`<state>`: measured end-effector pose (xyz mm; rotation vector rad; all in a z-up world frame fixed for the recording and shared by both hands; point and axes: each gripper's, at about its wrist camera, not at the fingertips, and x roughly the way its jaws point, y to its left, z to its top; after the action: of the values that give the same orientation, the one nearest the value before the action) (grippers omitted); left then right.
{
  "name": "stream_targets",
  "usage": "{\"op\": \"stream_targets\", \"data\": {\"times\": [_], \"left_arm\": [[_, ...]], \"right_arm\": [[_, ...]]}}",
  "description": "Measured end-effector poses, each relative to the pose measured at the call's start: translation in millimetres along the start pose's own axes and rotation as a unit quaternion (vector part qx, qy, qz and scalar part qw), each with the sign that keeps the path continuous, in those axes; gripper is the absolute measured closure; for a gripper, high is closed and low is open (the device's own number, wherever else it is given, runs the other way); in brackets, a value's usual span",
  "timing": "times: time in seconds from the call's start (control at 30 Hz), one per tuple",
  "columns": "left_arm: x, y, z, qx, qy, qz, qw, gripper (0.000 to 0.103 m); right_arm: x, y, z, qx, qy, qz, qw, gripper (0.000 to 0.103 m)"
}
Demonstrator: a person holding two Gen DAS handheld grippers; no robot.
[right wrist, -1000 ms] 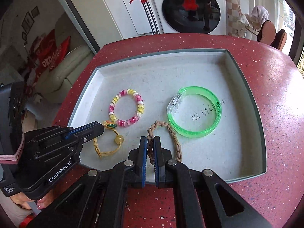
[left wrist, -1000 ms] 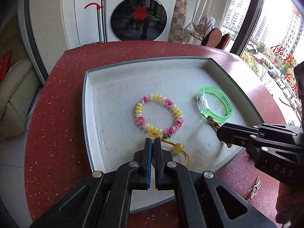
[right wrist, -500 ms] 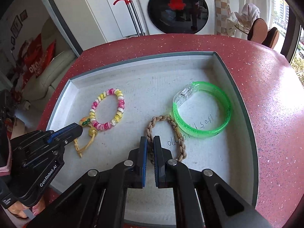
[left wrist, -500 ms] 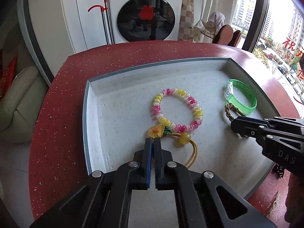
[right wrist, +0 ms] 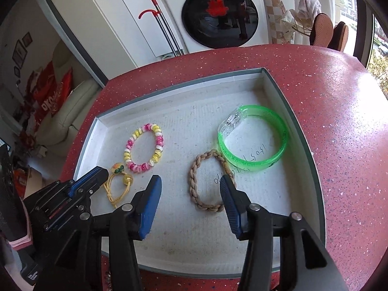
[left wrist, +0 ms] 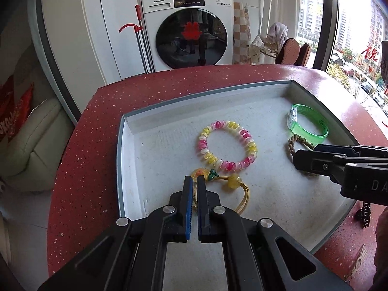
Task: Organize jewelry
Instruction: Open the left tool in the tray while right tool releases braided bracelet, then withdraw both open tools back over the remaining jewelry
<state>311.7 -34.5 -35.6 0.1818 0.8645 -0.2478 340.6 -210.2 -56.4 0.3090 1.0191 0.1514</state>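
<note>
Right gripper [right wrist: 190, 191] jaws opening over the braided bracelet [right wrist: 208, 181] in the tray [right wrist: 300, 145], apparently not touching it. Left gripper [left wrist: 194, 181] pressed together, empty, just beside the yellow cord [left wrist: 242, 194].

Inside the tray [right wrist: 300, 131] on the table [right wrist: 344, 111], the braided cord bracelet [right wrist: 194, 184] lies just ahead of the right gripper [right wrist: 191, 186], between its opening jaws. The bangle [right wrist: 278, 155] sits ahead to its right, touching the braid. The beaded bracelet [right wrist: 157, 143] lies ahead-left, and the knotted cord bracelet [right wrist: 116, 194] just beyond the left gripper [left wrist: 194, 181].
</note>
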Motion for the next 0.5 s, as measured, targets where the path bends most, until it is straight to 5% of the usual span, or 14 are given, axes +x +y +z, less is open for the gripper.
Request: {"op": "stream_targets", "data": {"times": [0.5], "left_arm": [[-29.1,2.4,3.5,-0.018,-0.021,0.001,0.9996,0.083]], "right_arm": [[-43.8,-2.6,-5.2,0.023,-0.040,0.000,0.999,0.042]]}}
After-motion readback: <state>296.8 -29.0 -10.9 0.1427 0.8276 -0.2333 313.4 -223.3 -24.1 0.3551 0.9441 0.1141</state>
